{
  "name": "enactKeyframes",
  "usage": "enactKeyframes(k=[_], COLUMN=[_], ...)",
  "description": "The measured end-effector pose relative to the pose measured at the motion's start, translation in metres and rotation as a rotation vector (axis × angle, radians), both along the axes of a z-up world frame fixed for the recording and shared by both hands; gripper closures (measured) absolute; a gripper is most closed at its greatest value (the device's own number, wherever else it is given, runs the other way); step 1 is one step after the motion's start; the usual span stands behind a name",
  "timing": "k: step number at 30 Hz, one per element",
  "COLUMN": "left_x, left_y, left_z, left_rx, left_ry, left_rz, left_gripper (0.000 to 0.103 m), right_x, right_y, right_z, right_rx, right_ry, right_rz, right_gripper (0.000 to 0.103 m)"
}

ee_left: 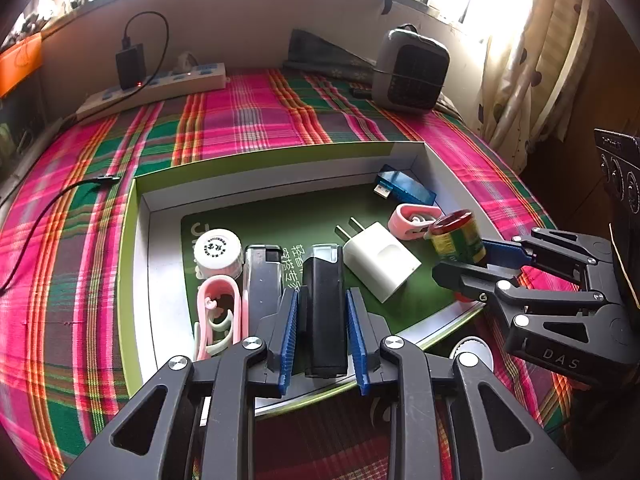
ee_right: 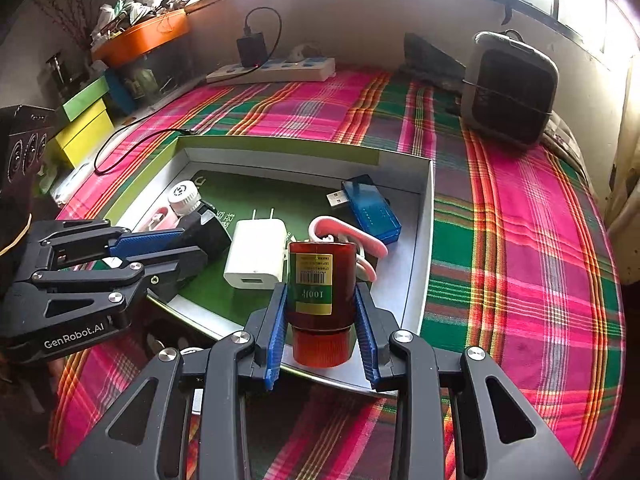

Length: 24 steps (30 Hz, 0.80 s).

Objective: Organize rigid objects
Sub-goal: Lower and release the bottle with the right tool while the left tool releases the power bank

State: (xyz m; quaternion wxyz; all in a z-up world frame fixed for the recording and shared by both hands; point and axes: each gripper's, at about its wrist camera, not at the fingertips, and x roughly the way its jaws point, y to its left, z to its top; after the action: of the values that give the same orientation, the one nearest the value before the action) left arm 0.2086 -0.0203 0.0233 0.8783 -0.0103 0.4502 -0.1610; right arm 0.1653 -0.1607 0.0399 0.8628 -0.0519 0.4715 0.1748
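The left gripper [ee_left: 322, 312] has its blue-padded fingers [ee_left: 289, 332] set on either side of a black lighter-shaped block [ee_left: 323, 308], which lies in the shallow box [ee_left: 280, 160]. The figure has just risen, and a thin gap shows on the right pad, so whether the pads press on it cannot be told. The right gripper [ee_right: 322, 320] is clamped on a dark red bottle [ee_right: 322, 288] with a green and yellow label, held cap-end toward the camera above the near edge of the box.

Inside the box, on its green printed liner, lie 1 white plug adapter [ee_left: 380, 258], 1 blue USB stick [ee_left: 406, 190] in the far right corner, 1 pink clip [ee_left: 414, 220] just beside the bottle, a second dark lighter [ee_left: 262, 276] next to the held block, a white ribbed cap [ee_left: 218, 252] and another pink clip [ee_left: 218, 316] at the left wall.

The box sits on a pink and green plaid cloth [ee_left: 240, 112]. Farther back are a white power strip [ee_left: 156, 88] with a black charger plugged in and a grey fan heater [ee_left: 410, 70].
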Motion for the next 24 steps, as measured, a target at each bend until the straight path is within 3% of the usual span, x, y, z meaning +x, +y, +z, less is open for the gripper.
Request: enactKeyframes(k=[5, 24], left_x=[-0.004, -0.025], left_y=[-0.001, 0.003], left_z=[0.002, 0.016], left_rx=[0.006, 0.01], left_ry=[-0.01, -0.065], left_rz=[0.001, 0.029], left_gripper=[0.069, 0.059], right_x=[-0.001, -0.014], right_y=[-0.002, -0.004], right_z=[0.0, 0.009], right_rx=[0.008, 0.04], right_ry=[-0.001, -0.025], right_rz=[-0.01, -0.036], right_gripper=[0.07, 0.064])
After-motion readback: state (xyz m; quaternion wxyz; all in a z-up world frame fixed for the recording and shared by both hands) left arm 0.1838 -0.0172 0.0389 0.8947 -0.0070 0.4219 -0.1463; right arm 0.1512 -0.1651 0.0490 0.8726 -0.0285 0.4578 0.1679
